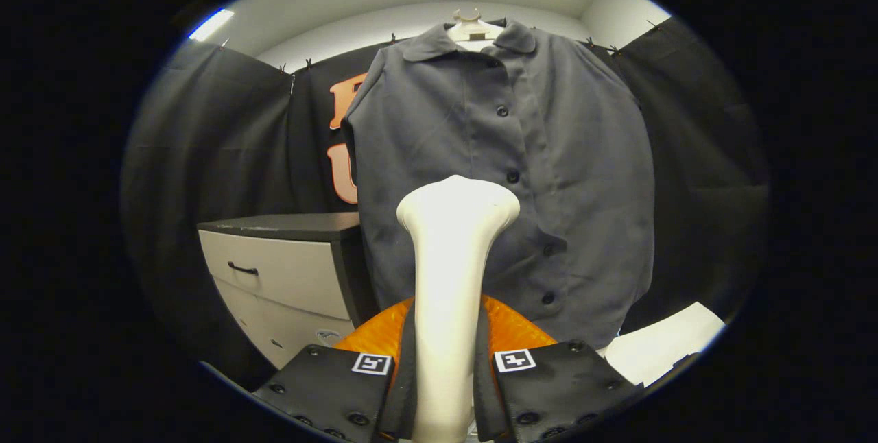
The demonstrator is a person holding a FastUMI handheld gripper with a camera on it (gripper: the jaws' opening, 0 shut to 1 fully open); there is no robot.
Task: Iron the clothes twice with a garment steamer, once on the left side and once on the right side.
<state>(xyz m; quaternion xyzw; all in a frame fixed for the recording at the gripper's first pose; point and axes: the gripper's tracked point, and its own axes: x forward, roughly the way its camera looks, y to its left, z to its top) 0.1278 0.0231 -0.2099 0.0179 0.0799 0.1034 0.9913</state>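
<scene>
Gripping the white plastic garment steamer (449, 278) by its slim neck, the tongs (444, 388) sit closed on it, head raised toward the soft grey button-up shirt (507, 175) hanging beyond. Rigid and smooth, it probably twists unless held firmly mid-handle.

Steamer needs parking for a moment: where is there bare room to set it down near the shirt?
The dark top of the drawer cabinet, beside the shirt, looks bare. A pale surface below the shirt's hem on the other side also looks free. Straight ahead is crowded: the steamer, clamped between the gripper fingers, stands close to the hanging shirt.
</scene>
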